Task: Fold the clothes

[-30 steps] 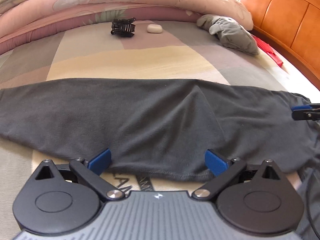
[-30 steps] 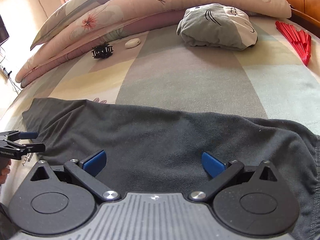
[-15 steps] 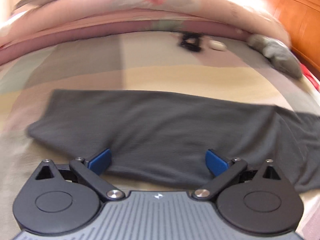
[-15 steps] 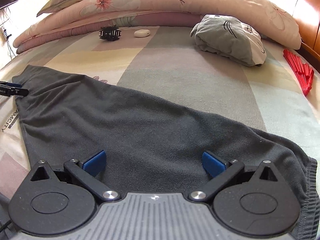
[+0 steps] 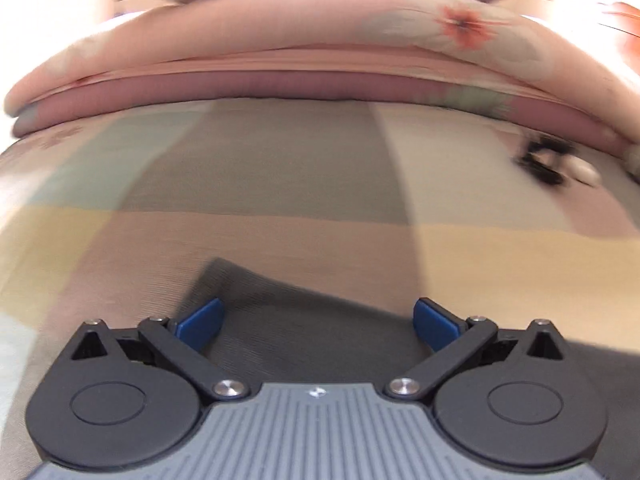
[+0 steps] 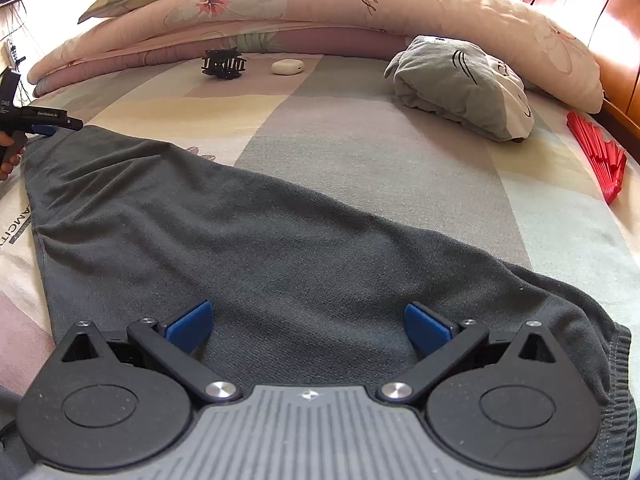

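Open left claw over dark garment corner (blurred bedding beyond)

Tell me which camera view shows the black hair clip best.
The right wrist view: the hair clip is sharp there, lying on the bed sheet near the white case. In the left wrist view the clip is only a dark blur at the right edge.

On the bed the garment lay in front, with the hair clip and small case behind it, the folded cloth right of them, and the quilt rearmost.
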